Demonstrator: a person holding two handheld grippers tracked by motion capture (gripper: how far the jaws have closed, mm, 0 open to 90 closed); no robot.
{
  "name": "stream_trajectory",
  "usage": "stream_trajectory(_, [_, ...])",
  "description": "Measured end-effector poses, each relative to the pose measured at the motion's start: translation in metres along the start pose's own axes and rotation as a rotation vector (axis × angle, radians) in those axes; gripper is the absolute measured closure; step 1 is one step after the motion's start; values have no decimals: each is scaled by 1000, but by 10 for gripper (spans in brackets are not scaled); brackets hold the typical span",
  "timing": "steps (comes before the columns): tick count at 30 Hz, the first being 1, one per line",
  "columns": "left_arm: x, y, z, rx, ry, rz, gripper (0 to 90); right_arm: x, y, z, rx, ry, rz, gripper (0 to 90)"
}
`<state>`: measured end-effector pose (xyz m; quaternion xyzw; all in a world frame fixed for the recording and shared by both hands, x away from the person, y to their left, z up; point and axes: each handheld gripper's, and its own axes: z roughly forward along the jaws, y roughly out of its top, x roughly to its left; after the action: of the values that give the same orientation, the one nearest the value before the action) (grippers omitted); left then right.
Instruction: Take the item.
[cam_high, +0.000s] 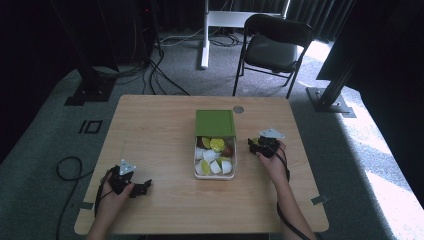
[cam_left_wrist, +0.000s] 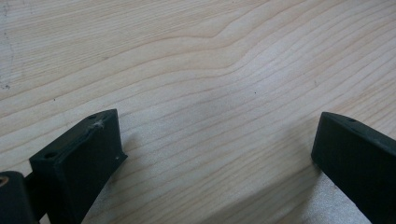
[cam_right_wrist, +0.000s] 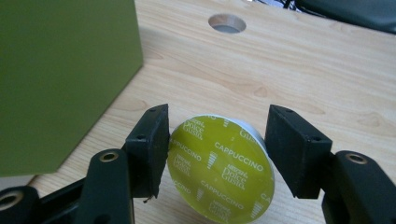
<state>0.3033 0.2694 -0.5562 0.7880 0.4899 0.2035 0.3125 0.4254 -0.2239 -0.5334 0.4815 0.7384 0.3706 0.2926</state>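
right gripper (cam_right_wrist: 217, 154) pinching Cappuccino capsule (cam_right_wrist: 219, 170), seemingly tilted | left gripper (cam_left_wrist: 215, 154) spread over table (cam_left_wrist: 196, 70)

A light wooden surface (cam_high: 150, 135) stands on grey carpet (cam_high: 45, 130), its grain running in long wavy lines in the left gripper view. Near its far edge is a round cable hole (cam_high: 238, 109), just beyond the green box. Behind it a black folding chair (cam_high: 275, 47) faces a white desk leg (cam_high: 204, 35). Black cables (cam_high: 160, 70) trail over the carpet at the far left, and another loops on the floor (cam_high: 67, 167) beside the near left corner. Dark curtains hang at the back.
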Motion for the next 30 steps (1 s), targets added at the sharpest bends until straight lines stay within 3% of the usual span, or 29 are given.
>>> stream_trajectory(11, [0, 0, 0, 0, 0, 0, 28, -4, -10, 10, 30, -11, 21, 403])
stream_trajectory(16, [0, 0, 0, -1, 0, -1, 28, -5, -12, 13, 48, 14, 43, 278])
stream_trajectory(21, [0, 0, 0, 0, 0, 0, 28, -8, -7, 6, 15, 18, 41, 199])
stream_trajectory(24, [0, 0, 0, 0, 0, 0, 28, -9, -2, 0, 5, 48, 41, 167])
stream_trajectory(27, [0, 0, 0, 0, 0, 0, 28, -9, 0, -4, 23, 72, -15, 134])
stream_trajectory(30, [0, 0, 0, 0, 0, 0, 28, -8, 1, -8, 10, 84, -3, 139])
